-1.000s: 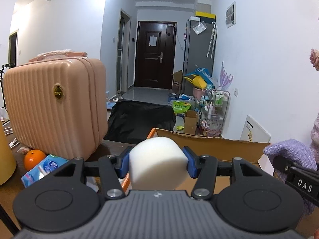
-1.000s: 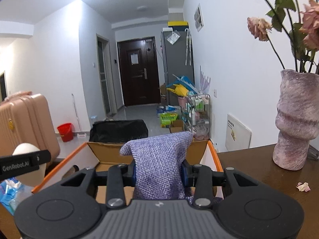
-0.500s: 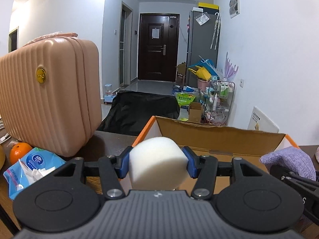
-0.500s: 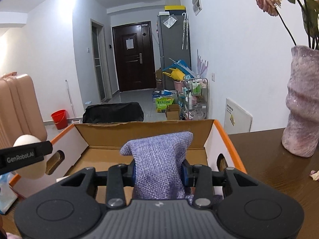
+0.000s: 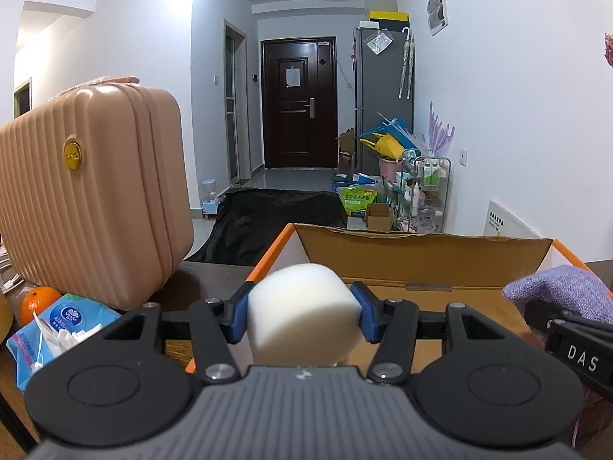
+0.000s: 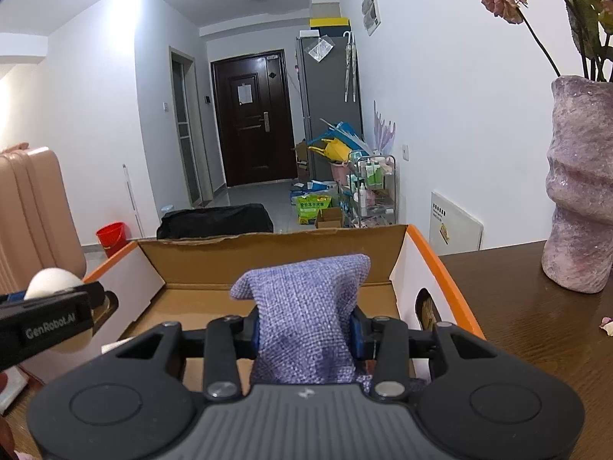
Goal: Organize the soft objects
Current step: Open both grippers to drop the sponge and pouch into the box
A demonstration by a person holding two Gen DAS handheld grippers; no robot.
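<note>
- Left wrist view: the left hand-held gripper [image 5: 299,318] is clamped on a white sponge [image 5: 302,312]. Both blue pads press its sides. The bottom of the sponge is hidden behind the gripper's body.
- The sponge hangs over the left side of an open box [image 5: 421,253]. Most of the box floor is hidden.
- A purple cloth [image 5: 567,293] peeks in at the right edge, partly cut off.
- On the bench [image 5: 207,280] at left are a pink case [image 5: 92,191], an orange [image 5: 40,299] and a tissue pack [image 5: 65,329].
- Right wrist view: the right hand-held gripper [image 6: 304,329] is clamped on the purple cloth [image 6: 302,318], over the box [image 6: 440,268]. The cloth hides the pads and the box floor under it.
- The sponge [image 6: 51,280] shows at the left, half hidden by the other gripper's finger.
- A vase [image 6: 582,191] stands on the bench at right, partly cut off.
</note>
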